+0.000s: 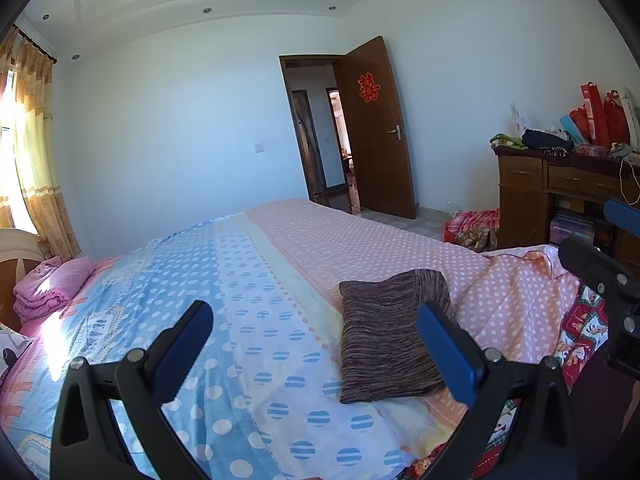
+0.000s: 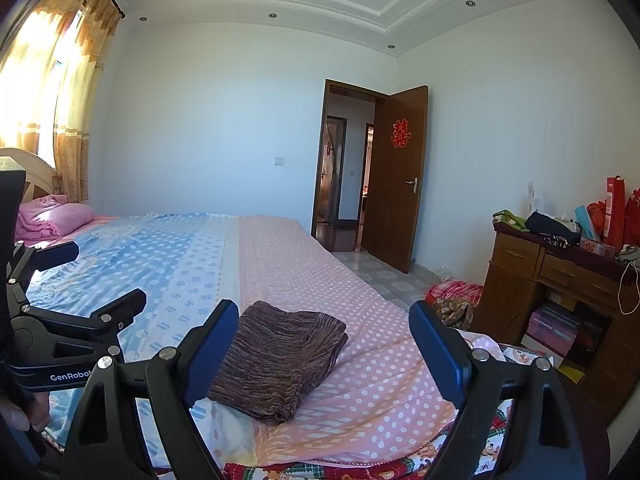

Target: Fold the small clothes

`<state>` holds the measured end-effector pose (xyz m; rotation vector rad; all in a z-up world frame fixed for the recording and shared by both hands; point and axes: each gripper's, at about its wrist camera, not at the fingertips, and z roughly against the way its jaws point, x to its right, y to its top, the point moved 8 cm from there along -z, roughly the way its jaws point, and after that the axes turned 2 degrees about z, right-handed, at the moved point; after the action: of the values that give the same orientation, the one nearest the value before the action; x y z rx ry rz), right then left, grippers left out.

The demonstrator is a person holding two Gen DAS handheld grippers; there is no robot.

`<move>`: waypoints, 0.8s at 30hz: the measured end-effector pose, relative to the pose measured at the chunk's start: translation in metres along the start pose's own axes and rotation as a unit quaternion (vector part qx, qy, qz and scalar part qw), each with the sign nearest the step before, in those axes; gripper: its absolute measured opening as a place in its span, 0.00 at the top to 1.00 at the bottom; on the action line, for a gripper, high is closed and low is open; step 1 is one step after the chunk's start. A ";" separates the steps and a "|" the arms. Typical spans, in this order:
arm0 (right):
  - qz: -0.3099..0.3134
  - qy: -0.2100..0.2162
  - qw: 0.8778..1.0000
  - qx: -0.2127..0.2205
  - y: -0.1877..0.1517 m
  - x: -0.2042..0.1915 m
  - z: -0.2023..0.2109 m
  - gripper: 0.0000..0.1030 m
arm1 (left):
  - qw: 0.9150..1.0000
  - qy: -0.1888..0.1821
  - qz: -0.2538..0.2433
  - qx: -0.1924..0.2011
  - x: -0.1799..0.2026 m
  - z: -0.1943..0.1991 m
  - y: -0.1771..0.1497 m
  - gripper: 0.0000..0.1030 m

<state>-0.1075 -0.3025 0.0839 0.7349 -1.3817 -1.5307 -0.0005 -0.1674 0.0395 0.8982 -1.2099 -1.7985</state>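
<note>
On the bed point(image 2: 328, 280), folded brown garment point(image 2: 280, 364), pink bedding point(image 2: 56, 220) beyond, nothing between.

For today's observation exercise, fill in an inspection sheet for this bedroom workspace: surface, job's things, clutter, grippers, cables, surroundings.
Surface: bed under a polka-dot sheet, blue half and pink half.
Job's things: brown knit garment, folded flat near the bed's edge.
Clutter: cartoon-print cloth at the bed edge; pink blanket by the headboard.
Grippers: left gripper and right gripper both open, holding nothing.
Cables: white cord hanging off the dresser.
Surroundings: wooden dresser piled with bags, open door, curtains.
</note>
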 end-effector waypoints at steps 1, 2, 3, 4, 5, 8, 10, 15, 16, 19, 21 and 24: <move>0.000 0.000 1.000 0.000 0.000 0.000 0.000 0.15 | 1.000 0.000 -0.001 0.000 0.000 0.000 0.000 0.00; 0.000 0.000 1.000 0.000 0.000 0.000 0.000 0.15 | 1.000 0.000 -0.001 0.000 -0.001 -0.001 0.000 0.00; 0.000 0.001 1.000 0.001 0.000 0.000 0.000 0.15 | 1.000 -0.001 0.000 -0.001 0.000 -0.001 0.000 0.00; 0.000 0.000 1.000 0.001 0.000 0.000 0.000 0.15 | 1.000 -0.002 0.001 -0.001 -0.001 -0.001 -0.001 0.00; 0.000 0.001 1.000 0.002 0.000 0.000 0.000 0.15 | 1.000 -0.003 0.001 -0.002 -0.001 -0.001 -0.001 0.00; 0.000 0.000 1.000 0.002 0.000 -0.001 0.000 0.15 | 1.000 -0.003 0.000 -0.002 -0.001 -0.001 -0.001 0.00; -0.001 0.002 1.000 0.000 0.000 -0.001 0.000 0.15 | 1.000 -0.004 0.000 -0.003 -0.001 -0.001 -0.002 0.00; 0.001 0.004 1.000 0.000 0.001 -0.002 -0.001 0.15 | 1.000 -0.006 0.001 -0.005 -0.001 -0.002 -0.003 0.00; 0.001 0.004 1.000 0.000 0.001 -0.002 -0.001 0.15 | 1.000 -0.006 0.000 -0.005 -0.002 -0.001 -0.003 0.00; 0.001 0.004 1.000 0.000 0.000 -0.002 -0.002 0.15 | 1.000 -0.008 0.001 -0.006 -0.002 -0.002 -0.004 0.00; 0.001 0.004 1.000 -0.001 0.000 -0.002 -0.002 0.15 | 1.000 -0.007 0.000 -0.006 -0.002 -0.002 -0.003 0.00; 0.001 0.004 1.000 0.000 0.000 -0.002 -0.002 0.15 | 1.000 -0.006 -0.001 -0.006 -0.001 -0.002 -0.004 0.00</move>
<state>-0.1051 -0.3019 0.0830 0.7385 -1.3748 -1.5246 0.0008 -0.1660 0.0357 0.8832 -1.2048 -1.8141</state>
